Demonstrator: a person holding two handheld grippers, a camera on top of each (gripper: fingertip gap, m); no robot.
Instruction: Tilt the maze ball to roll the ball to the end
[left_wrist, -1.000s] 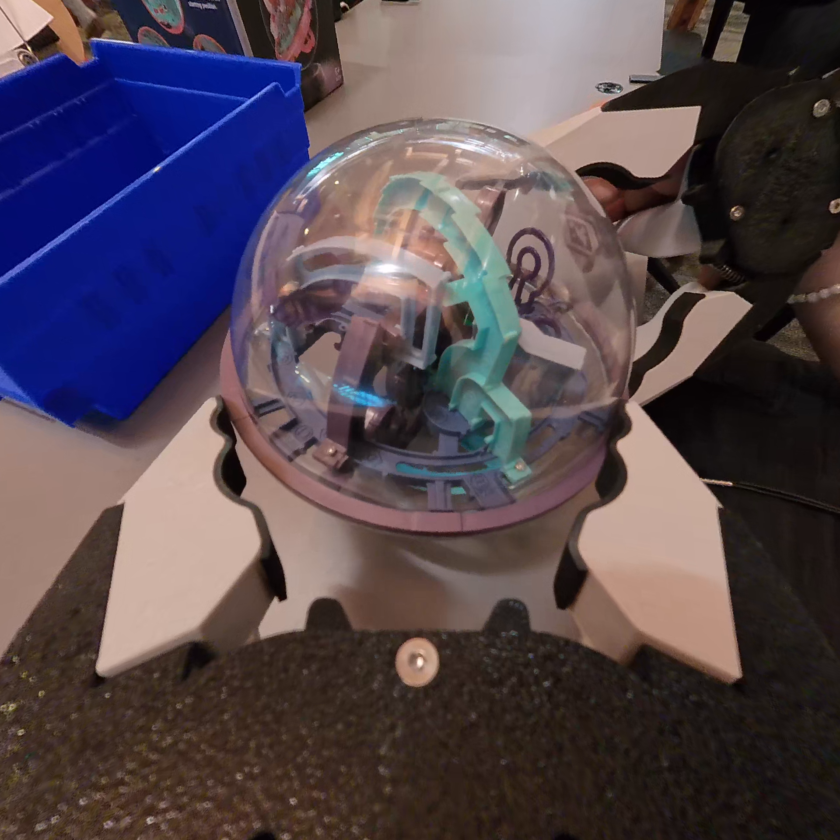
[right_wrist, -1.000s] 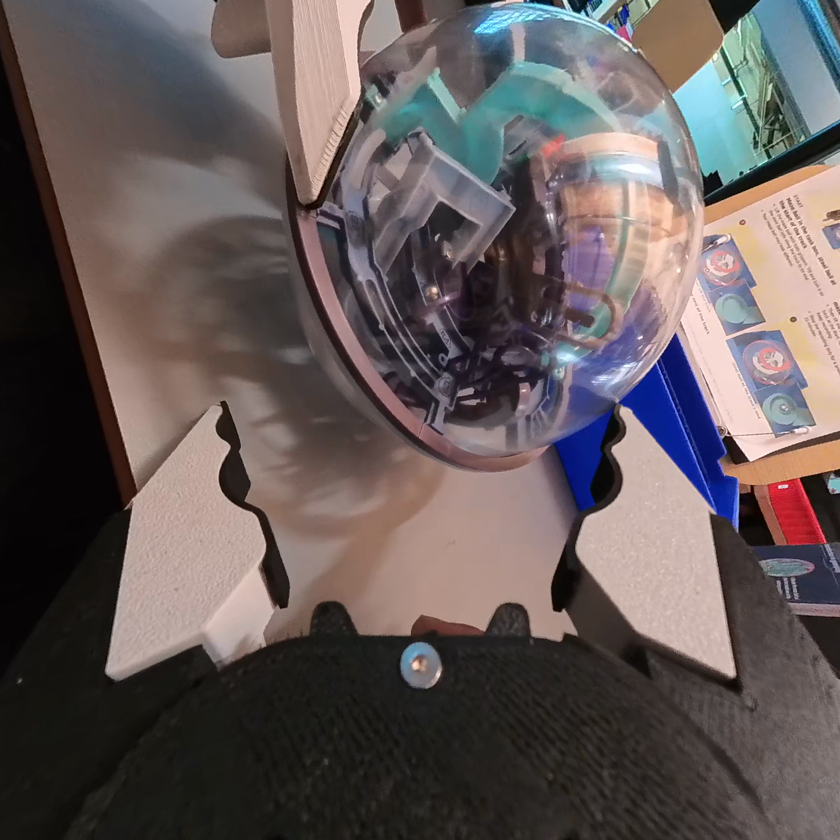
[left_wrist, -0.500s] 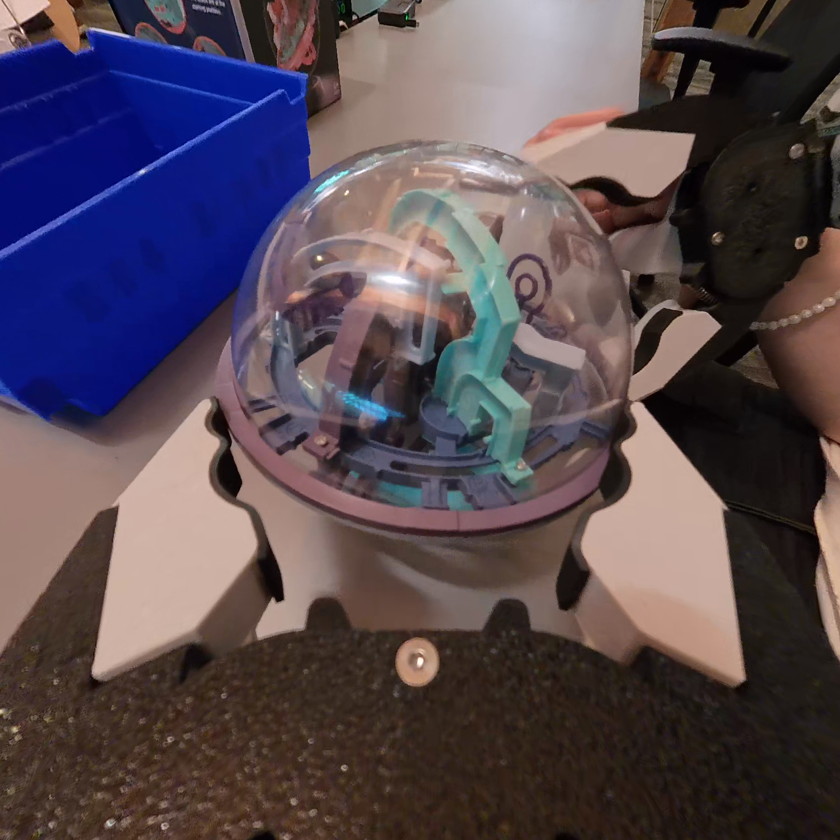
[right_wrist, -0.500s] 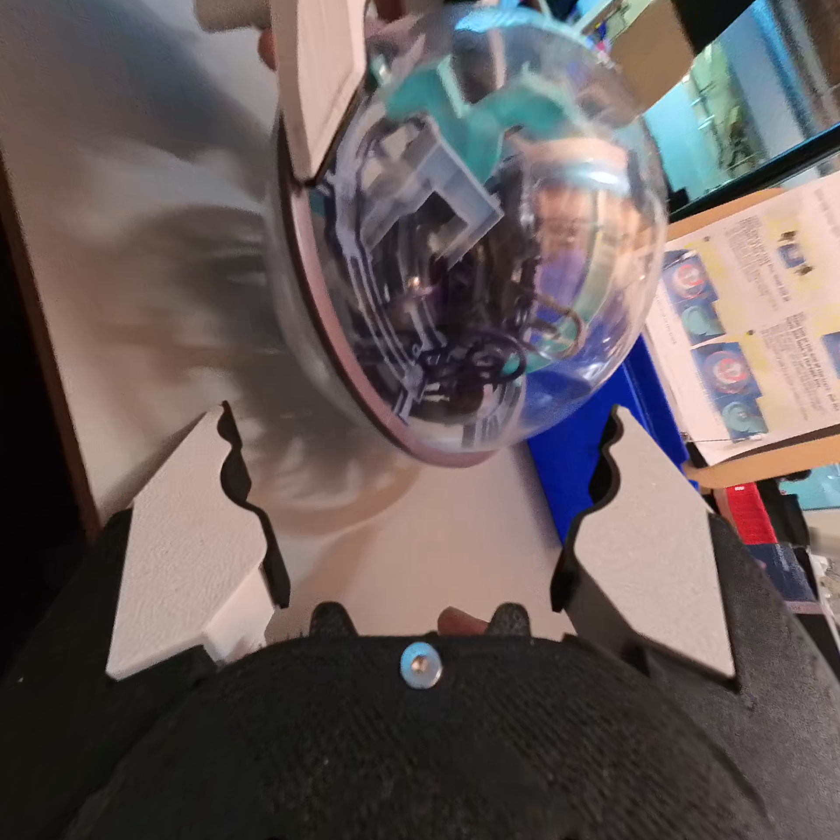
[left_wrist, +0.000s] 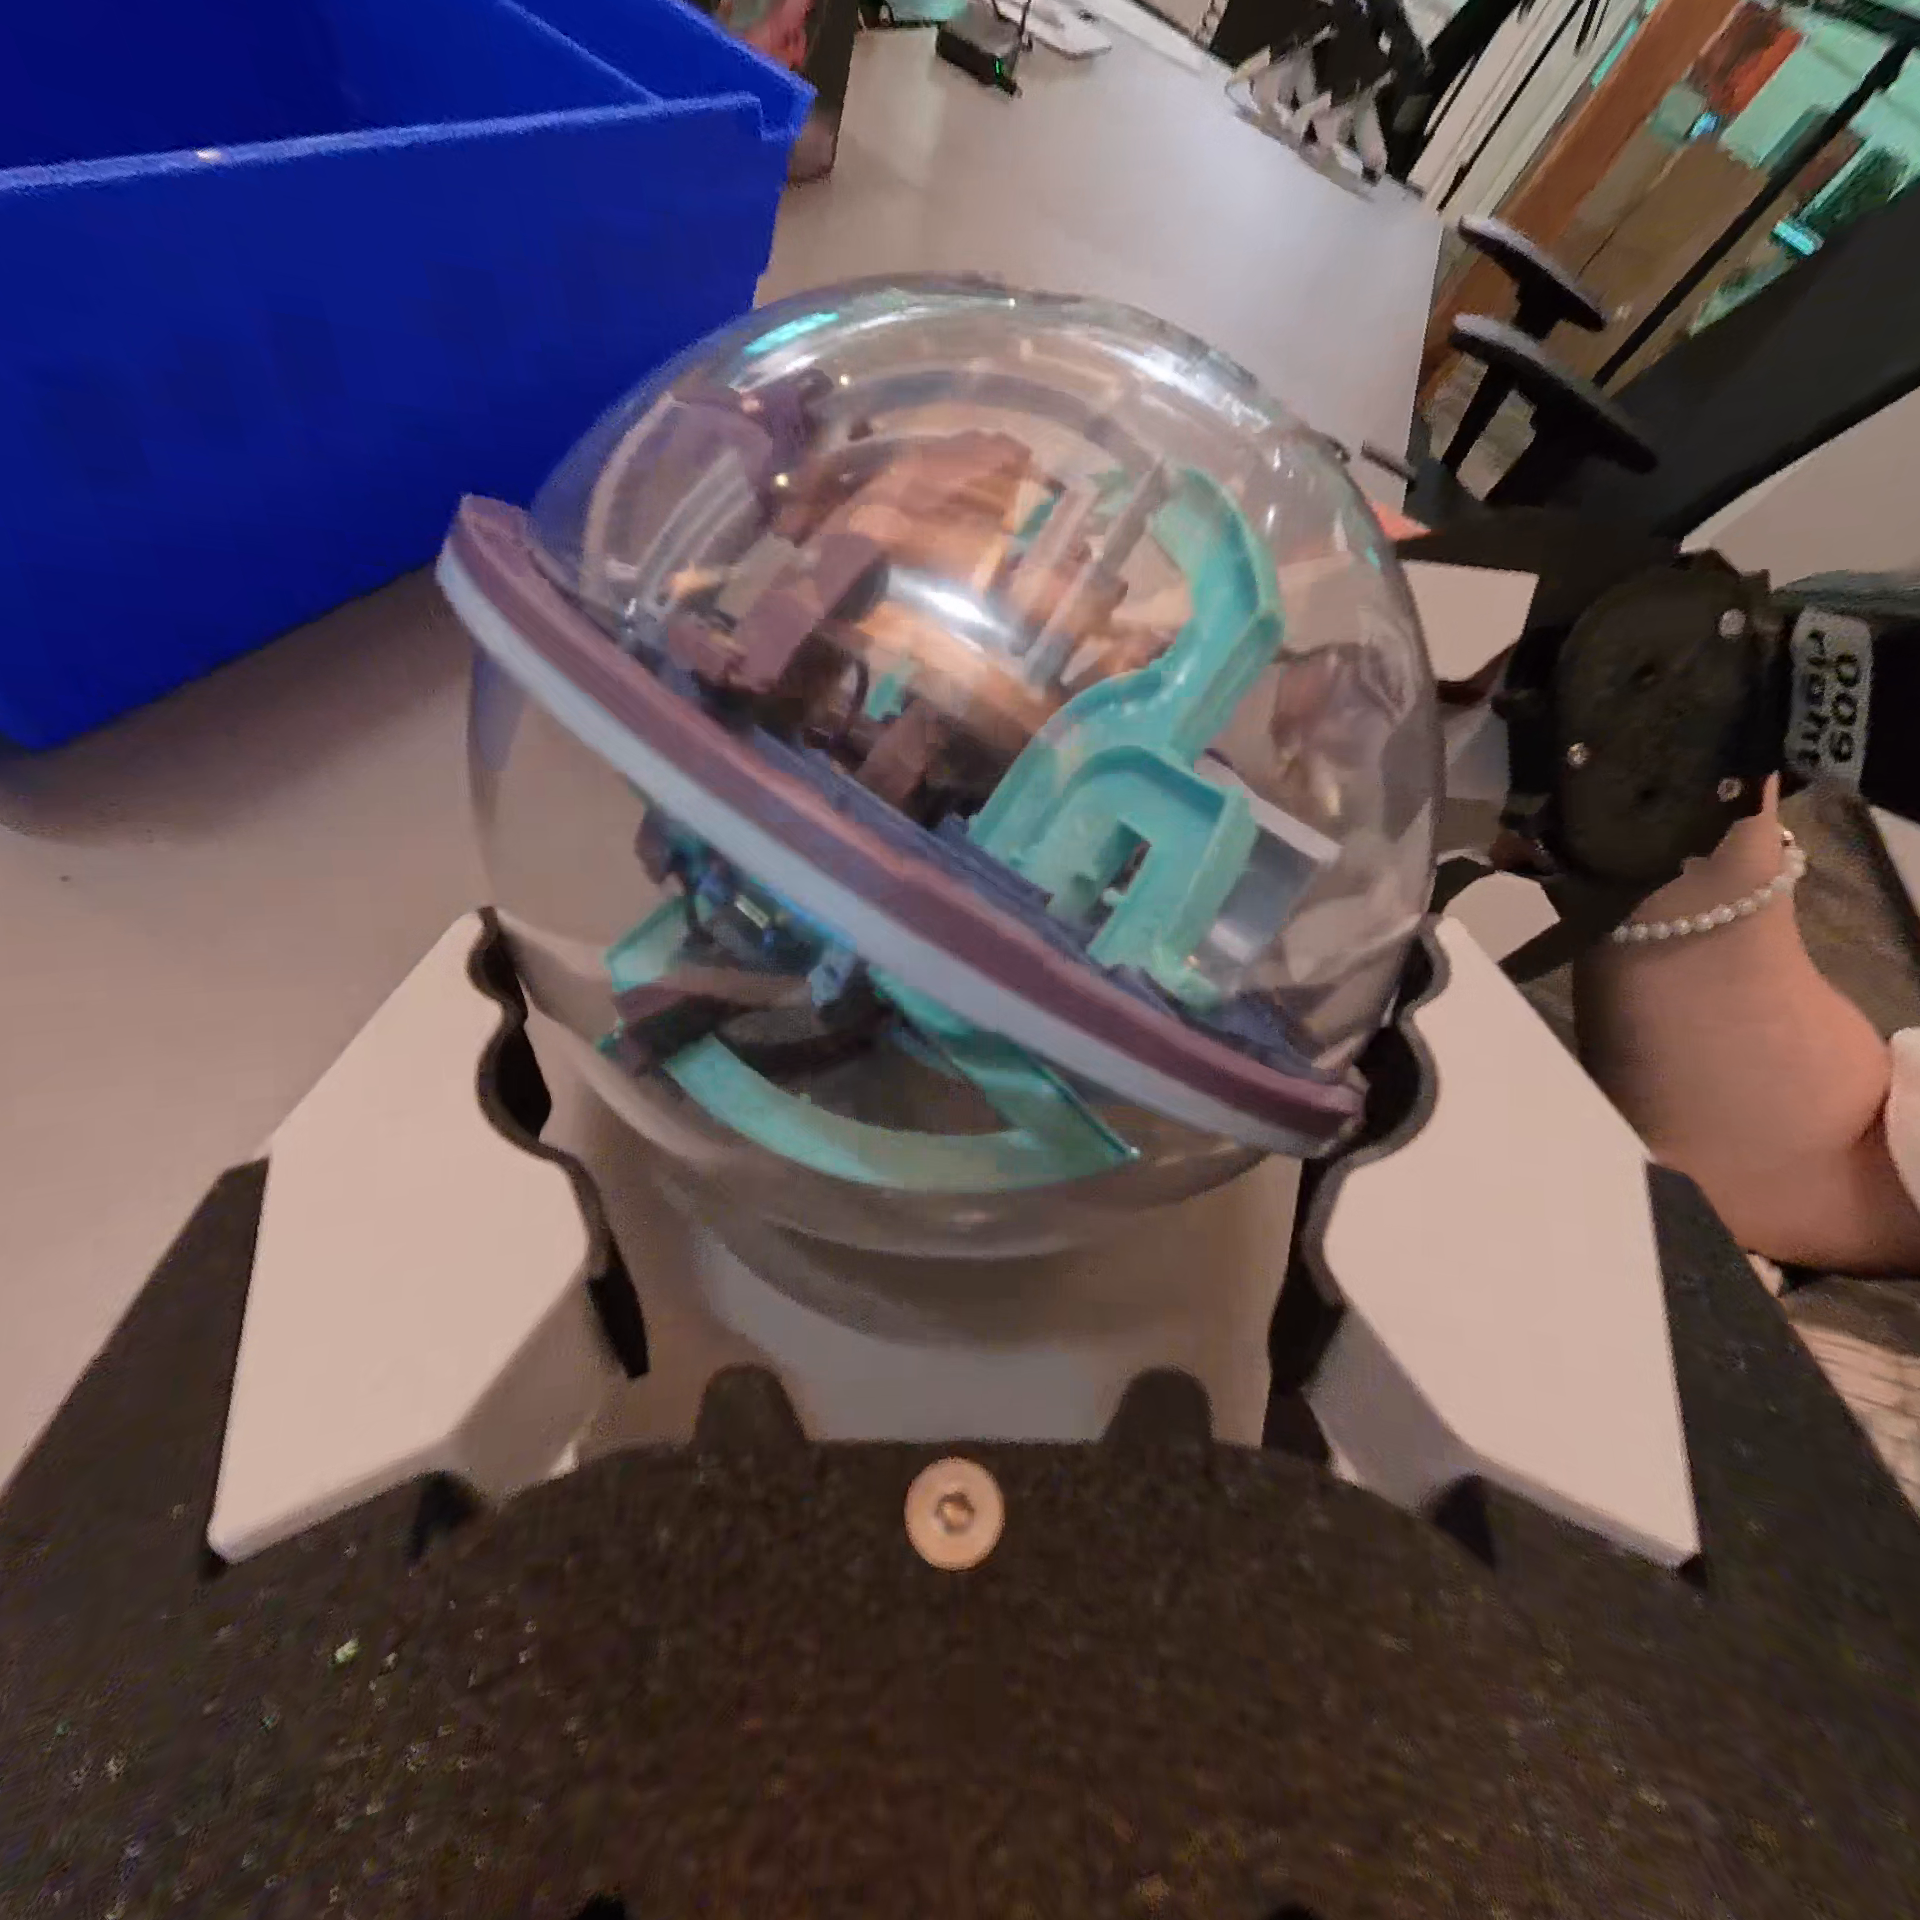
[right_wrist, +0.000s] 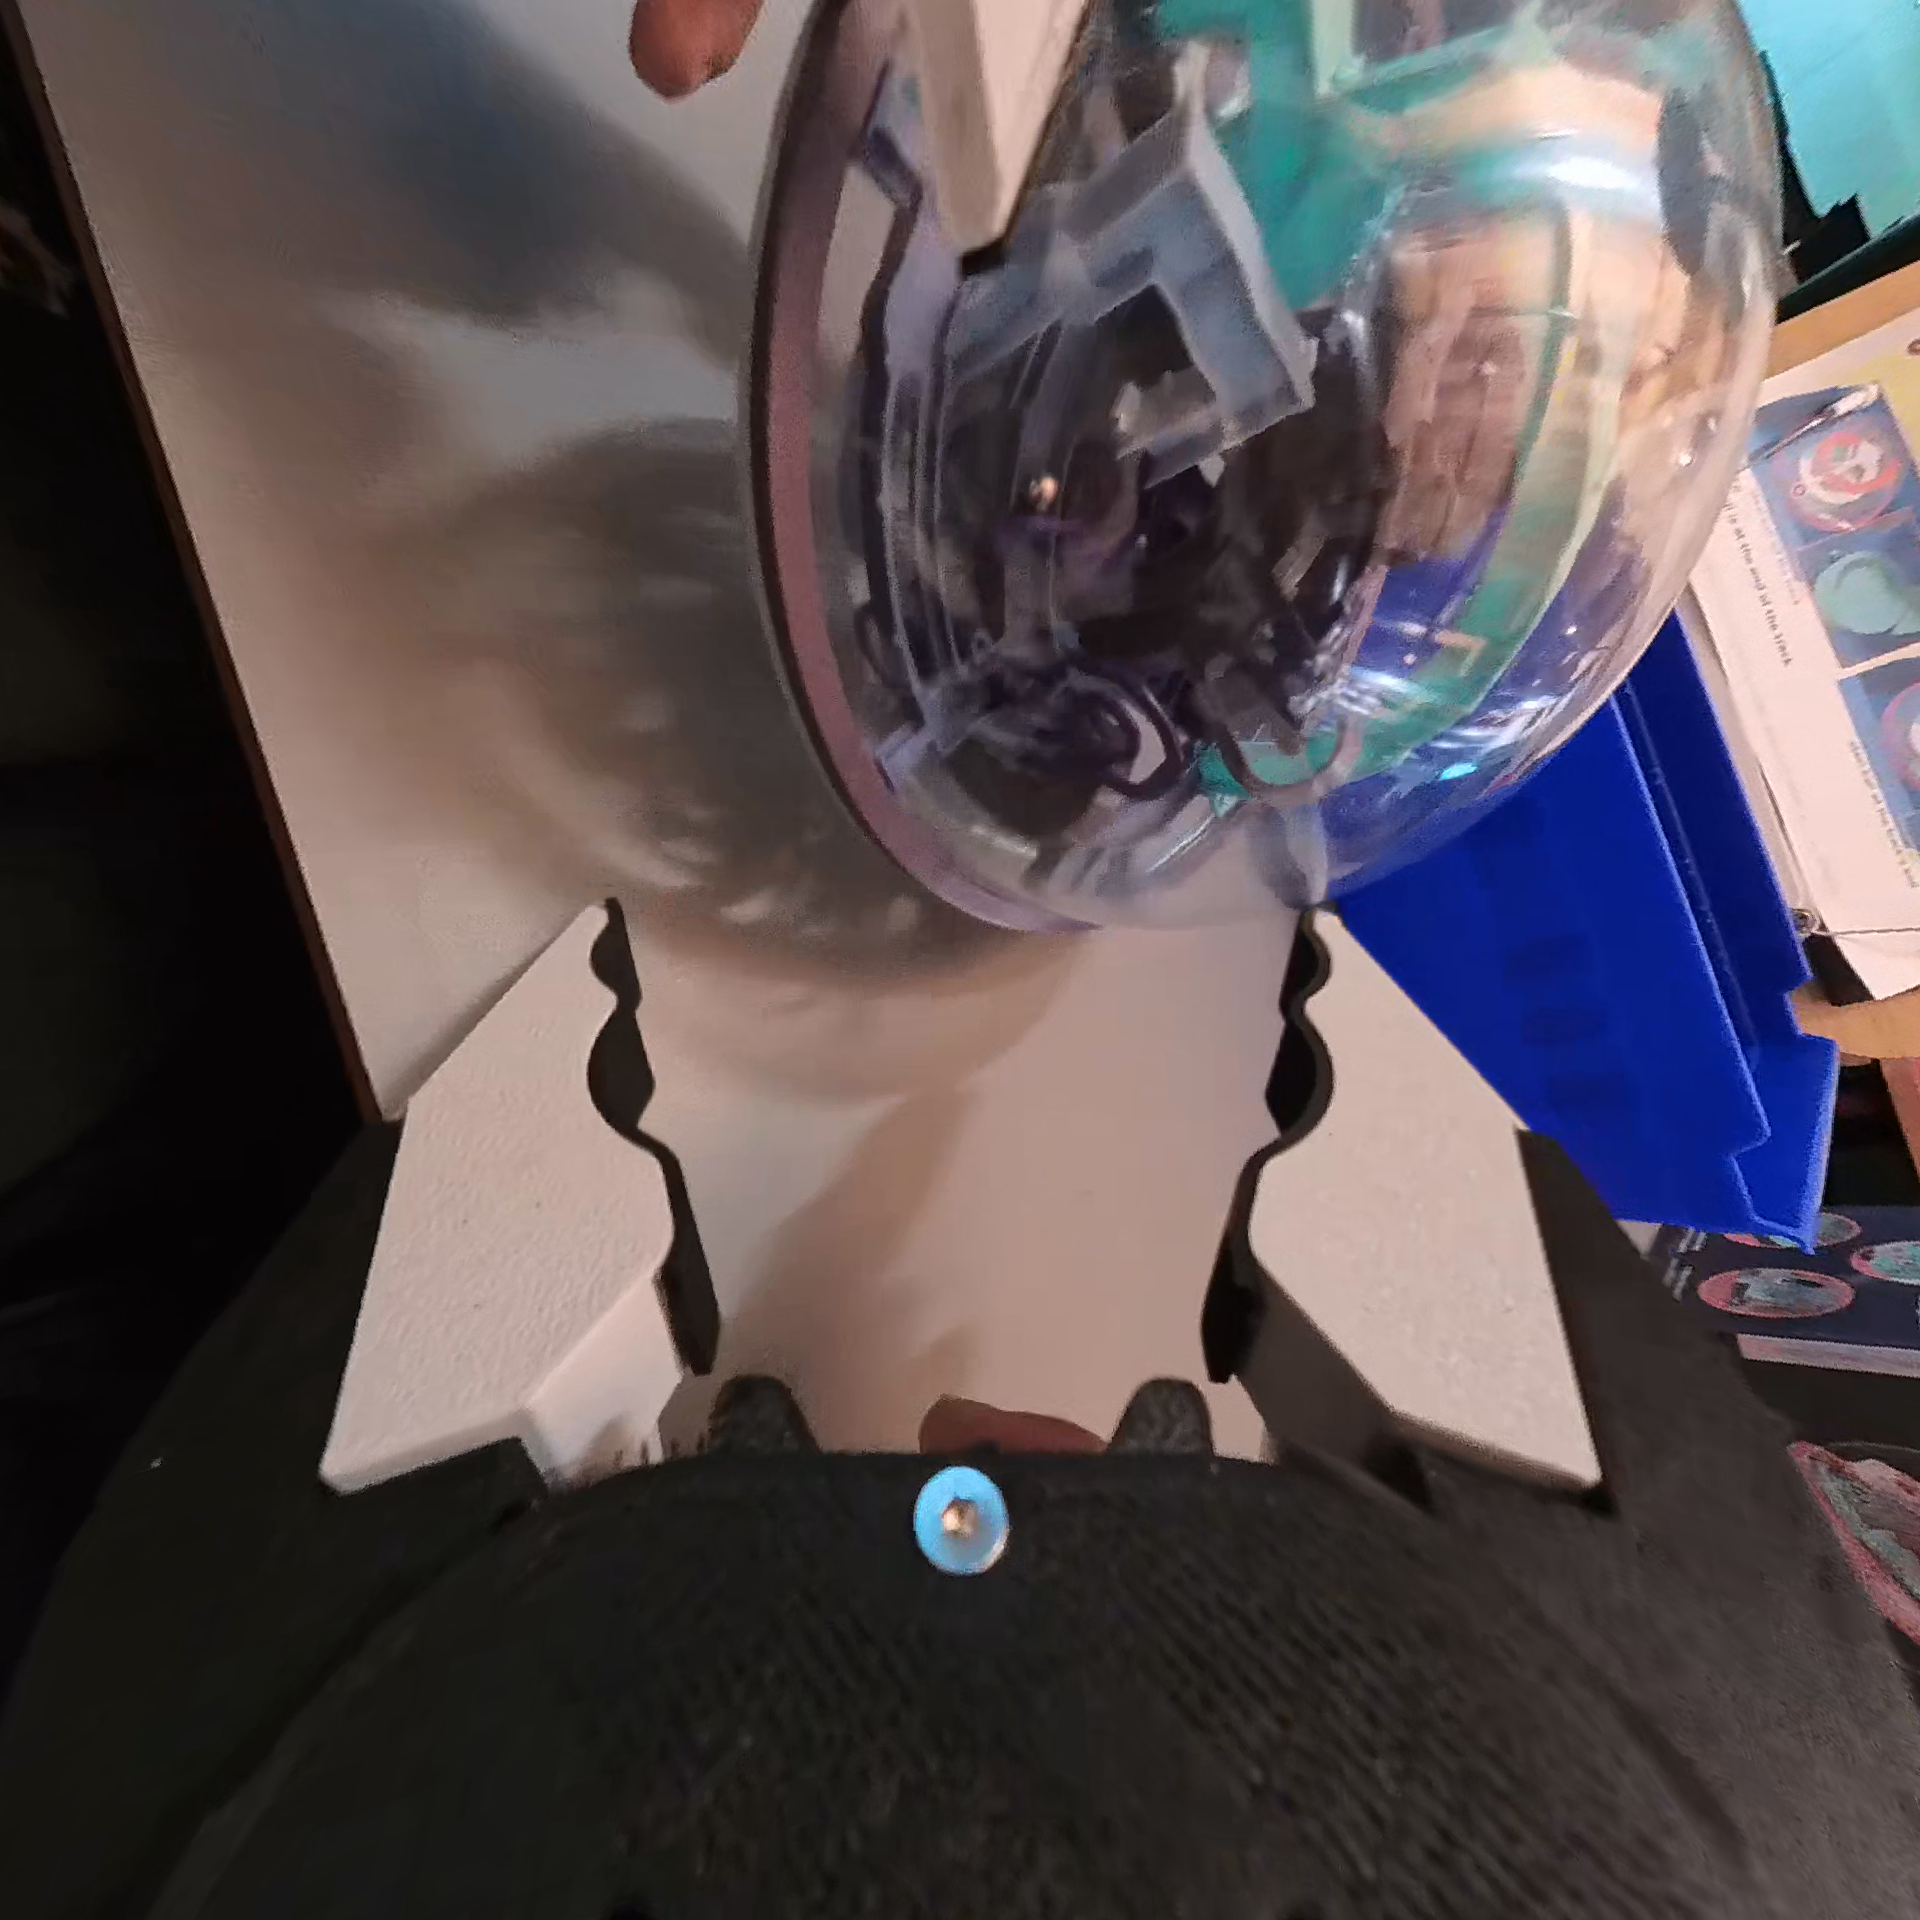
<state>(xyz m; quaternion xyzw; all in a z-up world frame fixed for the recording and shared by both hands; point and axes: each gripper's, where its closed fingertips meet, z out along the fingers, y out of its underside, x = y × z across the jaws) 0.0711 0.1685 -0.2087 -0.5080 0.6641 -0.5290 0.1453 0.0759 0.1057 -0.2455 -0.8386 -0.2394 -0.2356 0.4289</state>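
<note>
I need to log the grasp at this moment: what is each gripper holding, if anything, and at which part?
The left gripper holds the maze ball, its fingers on opposite sides of the clear shell's lower half. The right gripper holds nothing.

Maze ball (right_wrist: 1299, 468): your right wrist view cuts its top off at the upper edge; the tracks inside smear with motion blur.
Steel ball: too small and blurred for you to pick out among the tracks in either view.
Left gripper (left_wrist: 956, 940): the sphere covers its fingertips, so you cannot see pad contact cleanly.
Right gripper (right_wrist: 956, 914): in your left wrist view only its black body shows, fingers hidden behind the sphere.
Bin (left_wrist: 312, 364): cropped by the left and top edges.
Sheet (right_wrist: 1849, 540): cut by the right edge, print blurred.
Hand (right_wrist: 686, 42): only fingertips show at the top edge.
</note>
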